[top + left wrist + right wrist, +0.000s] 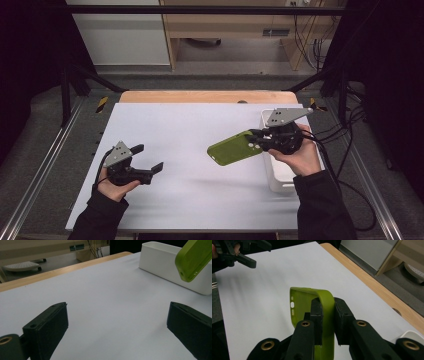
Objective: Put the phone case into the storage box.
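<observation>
One lime-green flexible plastic phone case (235,148): light, thin-walled, likely bendy; right tongs (259,139) pinch its rim, aloft beside white rectangular plastic bin (272,172). Left tongs (148,161) gape empty.

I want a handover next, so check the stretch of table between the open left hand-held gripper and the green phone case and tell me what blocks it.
Nothing visible does. The left hand-held gripper stands open, and bare white table sheet lies between it and the green phone case, which the right hand-held gripper holds clamped above the sheet. The white bin sits beyond the case, off that path.
</observation>
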